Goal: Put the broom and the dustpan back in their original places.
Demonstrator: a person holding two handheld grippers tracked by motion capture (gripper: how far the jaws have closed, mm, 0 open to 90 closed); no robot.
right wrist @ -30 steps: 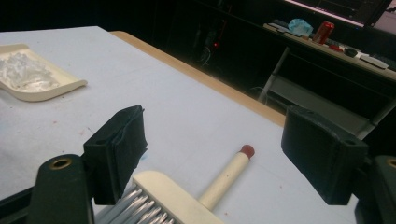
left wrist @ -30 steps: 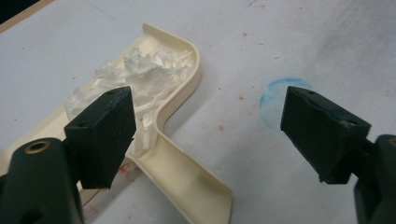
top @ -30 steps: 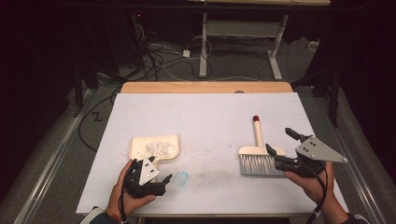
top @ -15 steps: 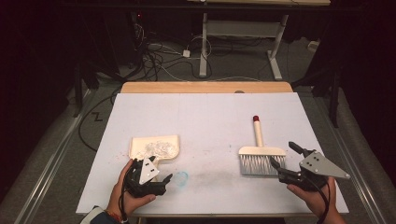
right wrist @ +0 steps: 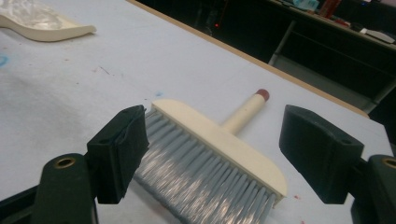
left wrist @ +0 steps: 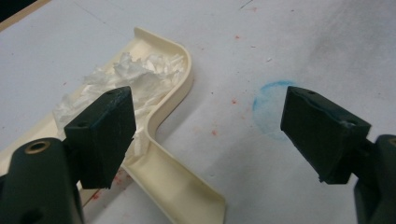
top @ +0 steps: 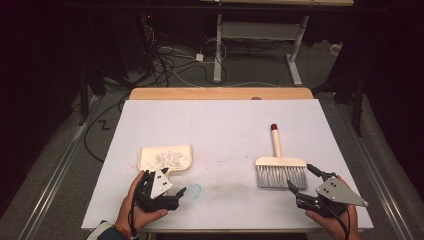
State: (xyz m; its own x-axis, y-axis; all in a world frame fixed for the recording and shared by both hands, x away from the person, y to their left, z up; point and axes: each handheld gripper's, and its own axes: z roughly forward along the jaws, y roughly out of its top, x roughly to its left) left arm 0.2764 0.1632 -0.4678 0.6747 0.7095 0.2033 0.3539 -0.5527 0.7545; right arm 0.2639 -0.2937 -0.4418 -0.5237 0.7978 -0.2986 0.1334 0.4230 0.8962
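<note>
on the white table (top: 220, 125), both the left gripper (top: 172, 192) by the dustpan (top: 165, 159) of crumpled paper and the right gripper (top: 303, 181) behind the brush (top: 280, 170) gape wide and empty, so the sweeping looks done or paused, and any next move calls for closing on a handle.

The dustpan (top: 165, 159) is cream and holds crumpled white tissue (left wrist: 122, 79). The brush (top: 279, 166) has a cream head and handle, a dark red handle tip and grey bristles. The table cover (top: 220, 130) is white, flecked with red specks, with a faint blue ring (left wrist: 273, 108) and a grey smudge. Both grippers' jaws are black.
</note>
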